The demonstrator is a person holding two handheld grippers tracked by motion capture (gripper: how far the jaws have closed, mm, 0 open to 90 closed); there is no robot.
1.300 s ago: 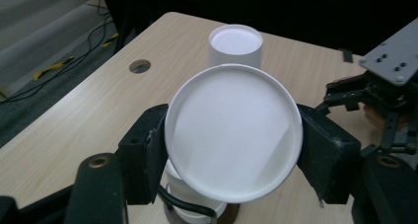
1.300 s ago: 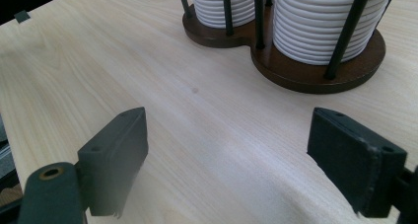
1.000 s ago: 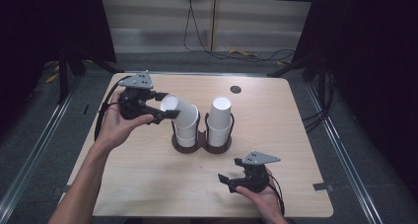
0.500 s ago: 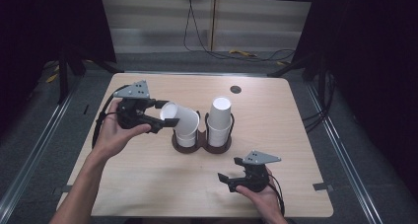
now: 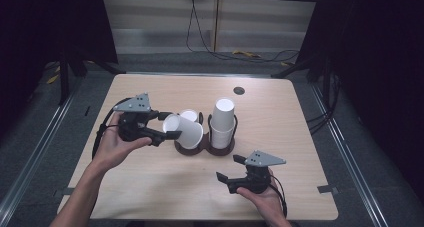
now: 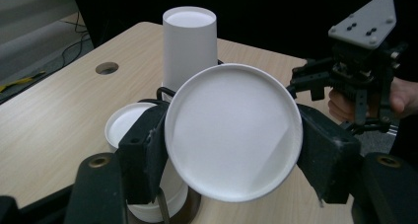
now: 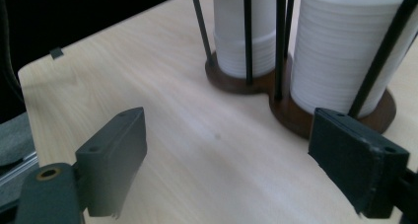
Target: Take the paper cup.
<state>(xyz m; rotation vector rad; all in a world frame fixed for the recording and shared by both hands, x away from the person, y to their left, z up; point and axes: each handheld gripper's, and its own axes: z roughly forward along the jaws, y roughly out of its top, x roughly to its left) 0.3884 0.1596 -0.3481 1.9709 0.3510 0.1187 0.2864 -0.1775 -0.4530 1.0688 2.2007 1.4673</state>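
Note:
A dark wooden cup holder [image 5: 206, 149] with black wire posts stands mid-table. Its left ring holds a stack of white cups [image 5: 189, 115] with mouths up; its right ring holds a taller stack [image 5: 223, 118] turned upside down. My left gripper [image 5: 169, 126] is shut on a single white paper cup [image 5: 184, 131], held on its side just in front of the left stack. In the left gripper view that cup [image 6: 232, 130] faces the camera with the jaws pressing on both sides of it. My right gripper [image 5: 226, 179] rests near the front right, open and holding nothing, and in its own view the holder's base [image 7: 296, 116] lies beyond its jaws.
A small round hole [image 5: 239, 91] sits in the tabletop behind the holder. Bare wood [image 5: 165, 187] lies between the two hands. Black stand legs and cables are on the floor beyond the table's far edge.
The left gripper has come down and toward the near side with the cup, which has come away from the top of the left stack. The right gripper has stayed put.

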